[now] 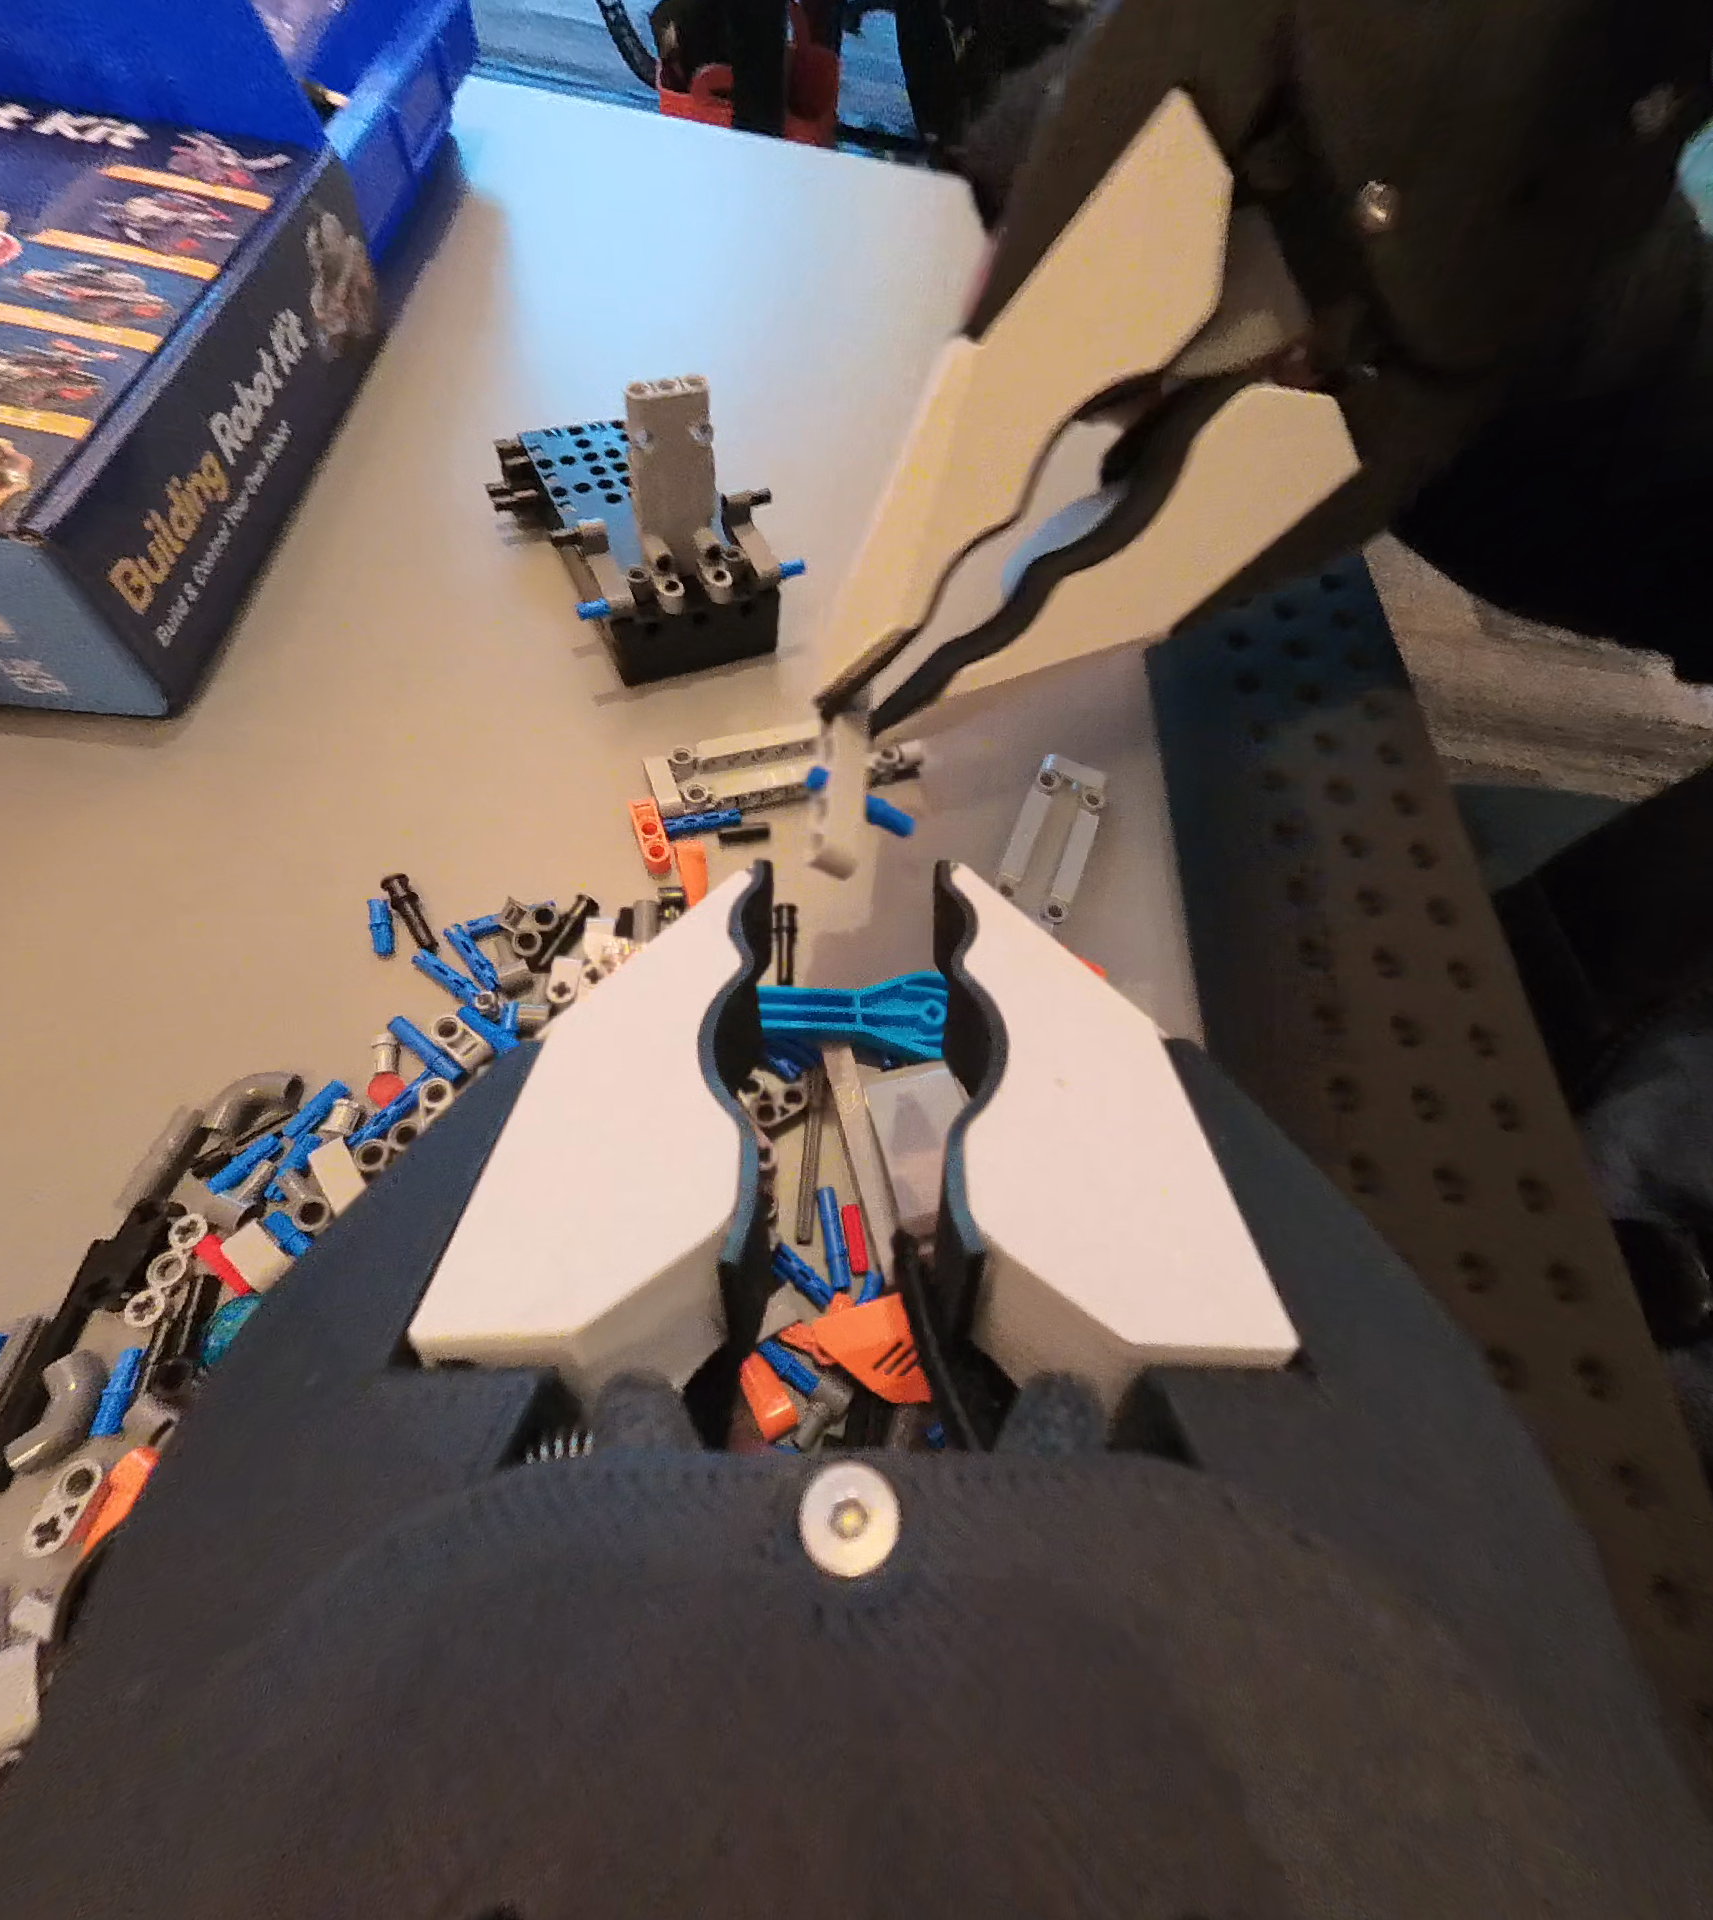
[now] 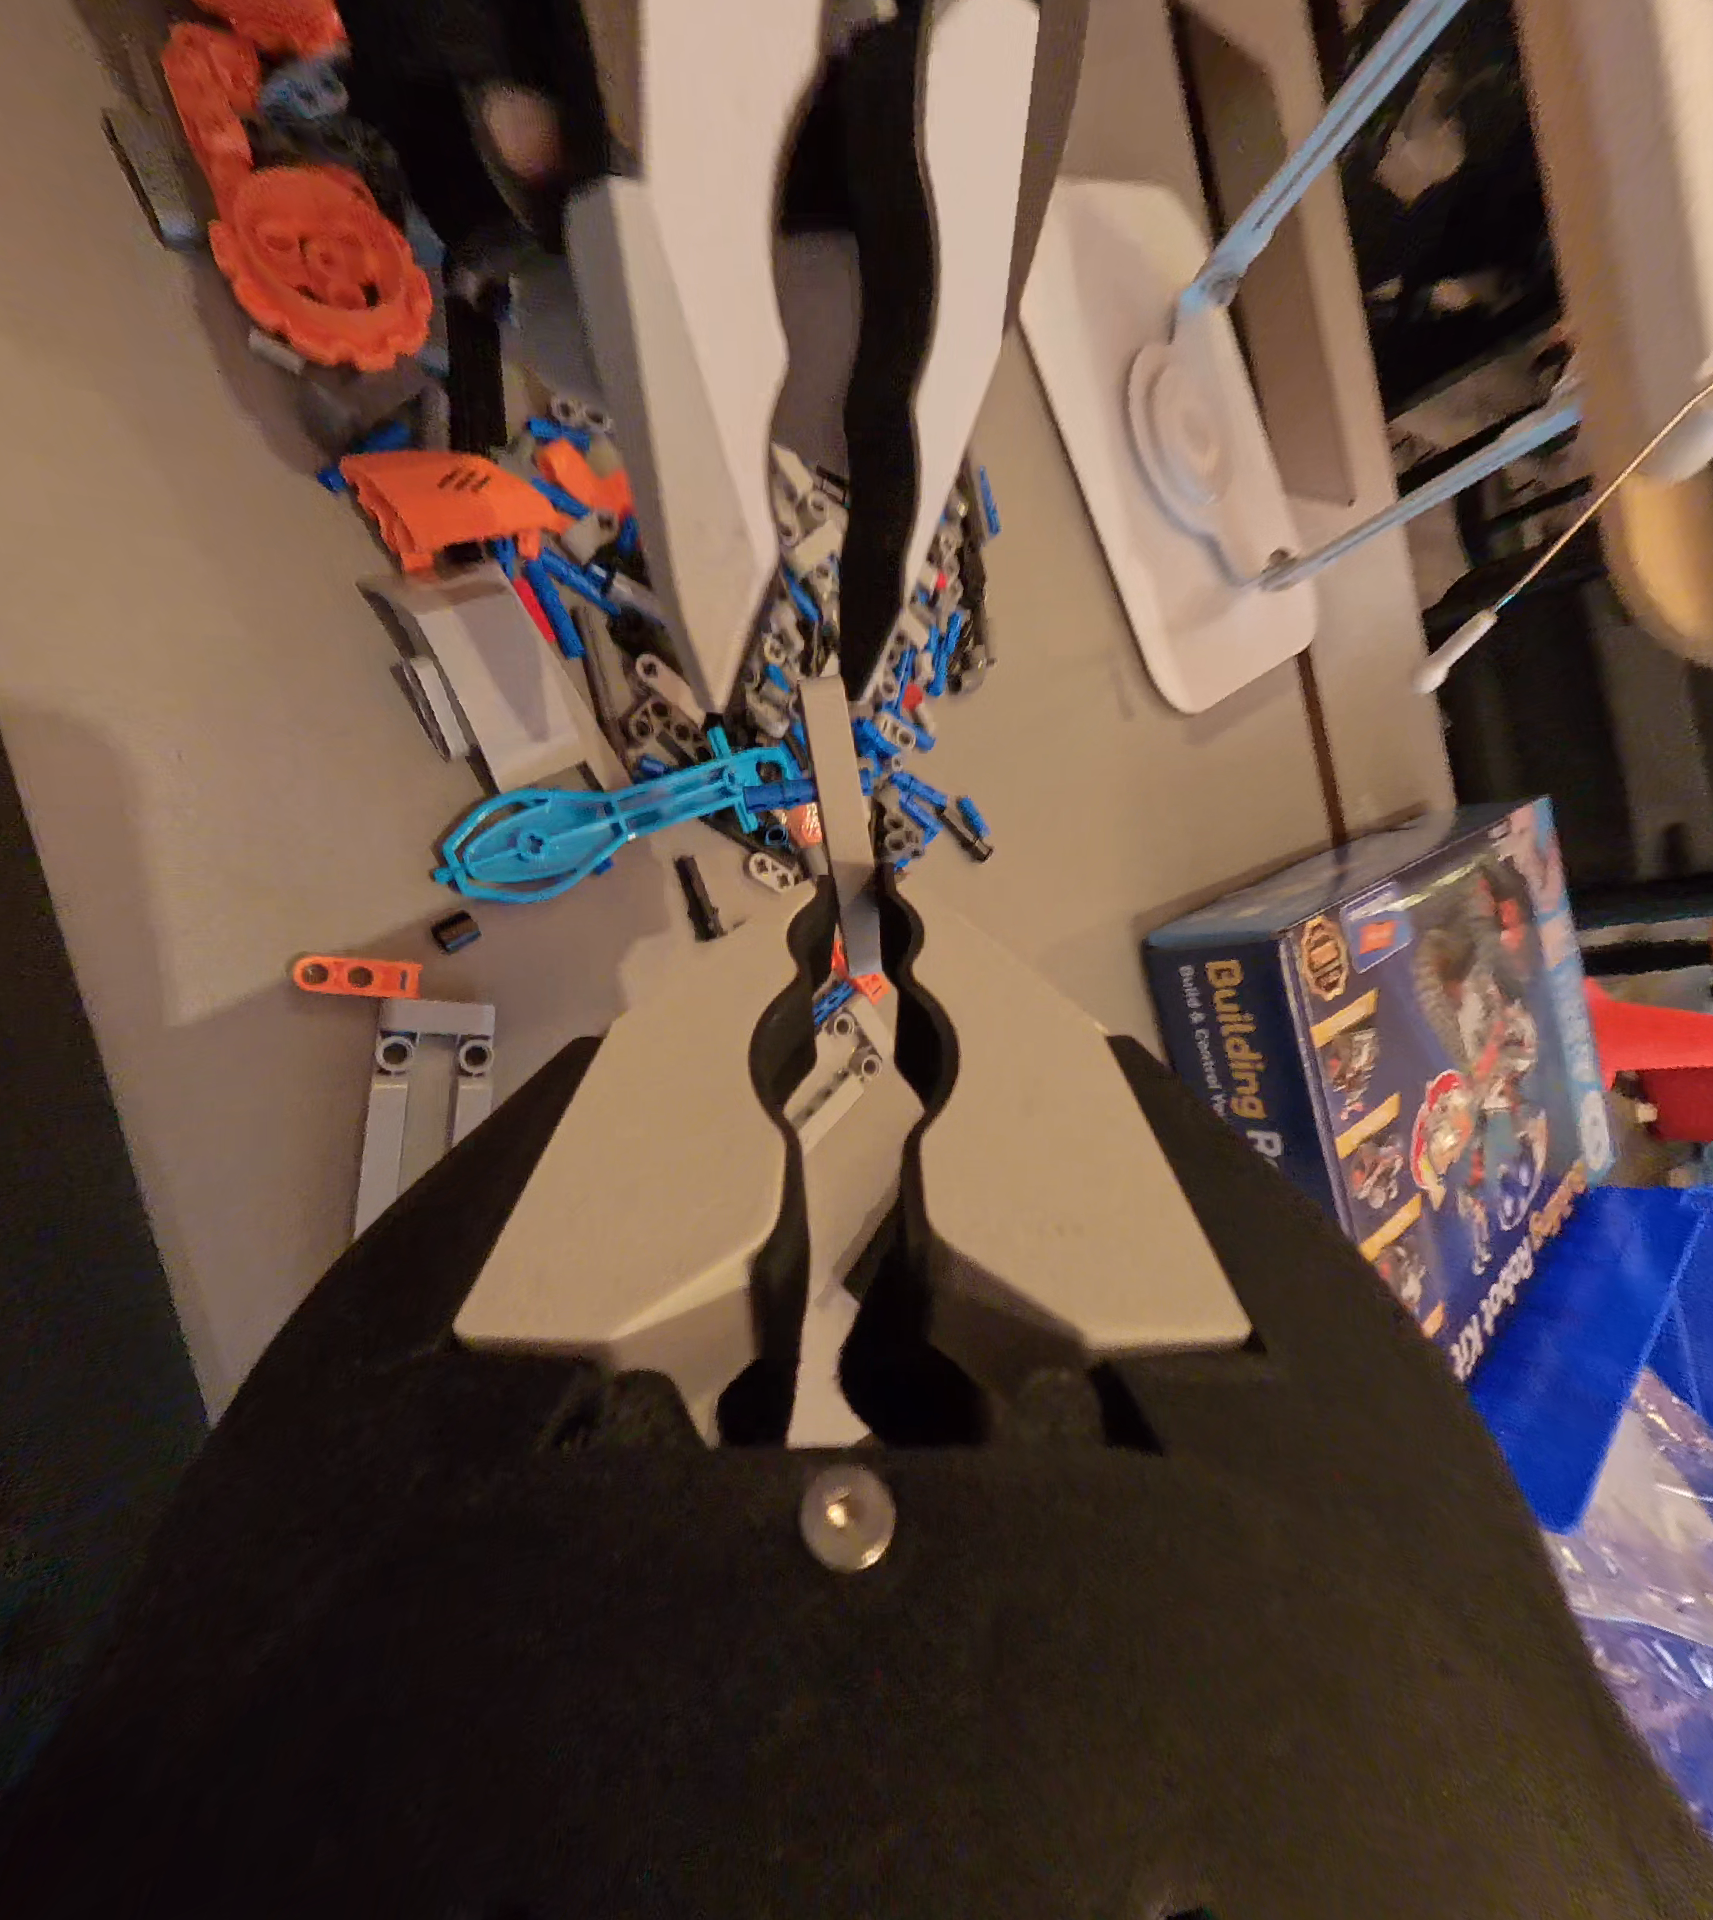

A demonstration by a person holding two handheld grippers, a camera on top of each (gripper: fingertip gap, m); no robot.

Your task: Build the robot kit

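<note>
- Holding a short grey beam (image 1: 839,805) by one end, our right tool (image 1: 857,707) is clamped on it above the bench (image 1: 706,312).
- Our left tool (image 1: 852,914) hovers with its jaws apart, gripping nothing, the beam's free end just beyond its tips.
- Below us lies a scatter of small blue, grey and orange parts (image 1: 332,1132), with a turquoise piece (image 2: 571,831) among them.
- A partly built black and grey model (image 1: 654,540) stands farther back, near a dark blue kit box (image 1: 104,416).

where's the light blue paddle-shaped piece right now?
The light blue paddle piece lies on the table left of centre in the right wrist view, beside the loose parts pile, below the grey wedge block.
</note>
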